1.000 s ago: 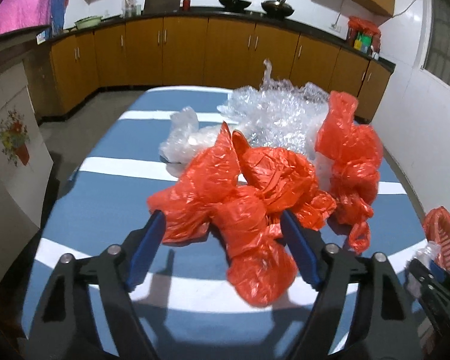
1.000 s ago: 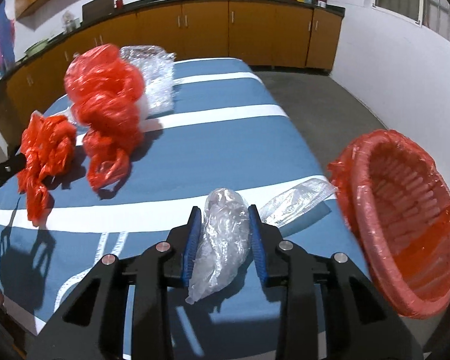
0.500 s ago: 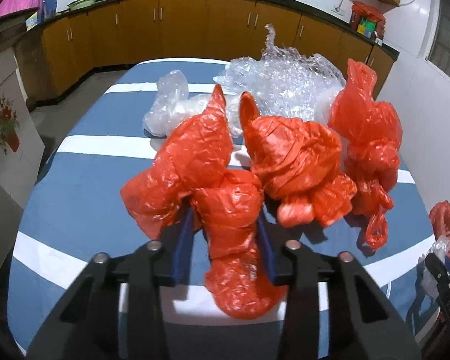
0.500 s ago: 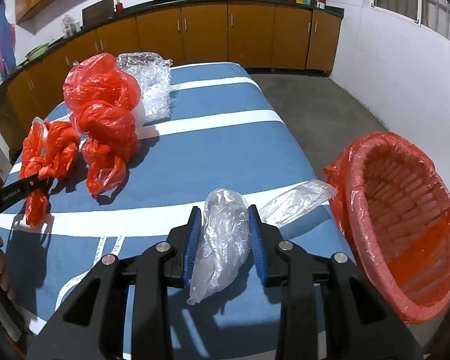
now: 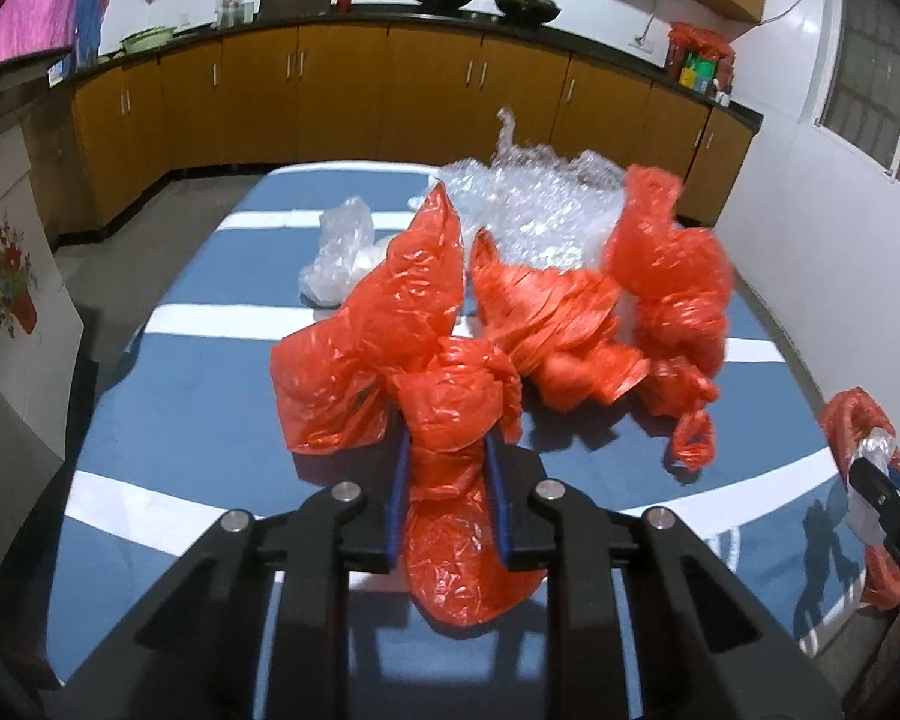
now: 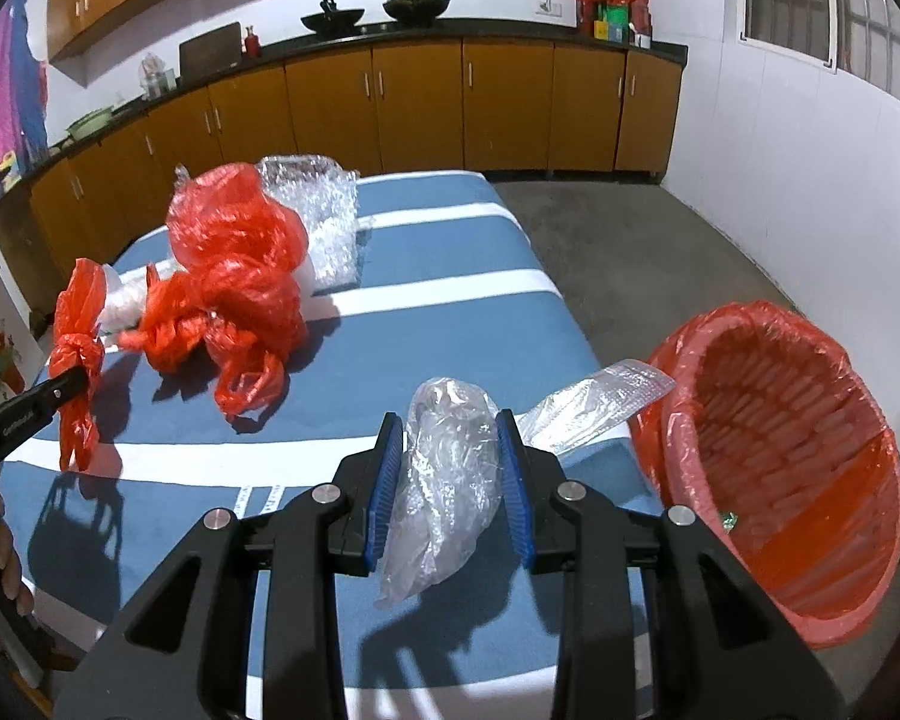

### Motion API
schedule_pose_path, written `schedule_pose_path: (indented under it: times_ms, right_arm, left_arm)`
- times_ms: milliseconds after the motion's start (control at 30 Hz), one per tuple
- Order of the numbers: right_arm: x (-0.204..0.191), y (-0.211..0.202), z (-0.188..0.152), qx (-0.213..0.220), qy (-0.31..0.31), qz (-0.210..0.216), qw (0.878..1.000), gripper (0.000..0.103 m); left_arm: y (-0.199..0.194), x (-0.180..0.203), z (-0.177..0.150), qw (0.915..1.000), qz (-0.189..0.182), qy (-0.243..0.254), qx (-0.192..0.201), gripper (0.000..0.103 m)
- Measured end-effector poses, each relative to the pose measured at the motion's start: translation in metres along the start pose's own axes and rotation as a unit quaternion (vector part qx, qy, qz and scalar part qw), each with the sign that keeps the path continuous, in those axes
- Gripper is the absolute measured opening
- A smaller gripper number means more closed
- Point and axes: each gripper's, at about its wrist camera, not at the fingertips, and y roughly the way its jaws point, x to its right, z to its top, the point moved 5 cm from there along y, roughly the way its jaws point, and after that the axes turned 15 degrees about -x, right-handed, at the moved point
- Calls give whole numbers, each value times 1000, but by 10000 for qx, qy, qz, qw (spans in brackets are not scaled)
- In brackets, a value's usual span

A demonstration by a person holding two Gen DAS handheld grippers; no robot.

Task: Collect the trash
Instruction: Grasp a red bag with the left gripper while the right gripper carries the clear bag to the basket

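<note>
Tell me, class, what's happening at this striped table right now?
A person is clearing plastic trash with two handheld grippers. The left gripper is closing its fingers on a knotted red bag, lifted from the blue striped table. The right gripper holds a clear plastic bag beside the red-lined basket. More red bags and bubble wrap remain.

Kitchen with white walls (image 6: pixel 780 138), grey concrete floor (image 6: pixel 630 252), wooden cabinets (image 5: pixel 342 96) under a dark counter (image 5: pixel 510 21), two black woks (image 6: pixel 417 0) on it, barred window (image 6: pixel 810 0) at right, blue white-striped table (image 6: pixel 438 312), pink cloth (image 5: pixel 24 6) at left.
</note>
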Motion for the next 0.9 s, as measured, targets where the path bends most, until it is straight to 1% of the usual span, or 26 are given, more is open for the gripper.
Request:
schedule_pose_path:
  times_ms: [267, 567, 733, 900]
  right_arm:
    - [15, -28, 1, 313, 60, -76, 9995, 33]
    - [47, -46, -1, 524, 269, -277, 9979, 33]
    - [72, -52, -8, 562, 491, -392, 9964, 33]
    - [102, -59, -15, 588, 743, -546, 9940, 33]
  left_arm:
    - [-33, 29, -2, 9991, -244, 268, 237, 23]
    - [-50, 74, -6, 9956, -540, 692, 332, 23]
    - [-55, 107, -12, 9908, -917, 952, 276, 23]
    - [-58, 152, -20, 9818, -1292, 1373, 236, 23]
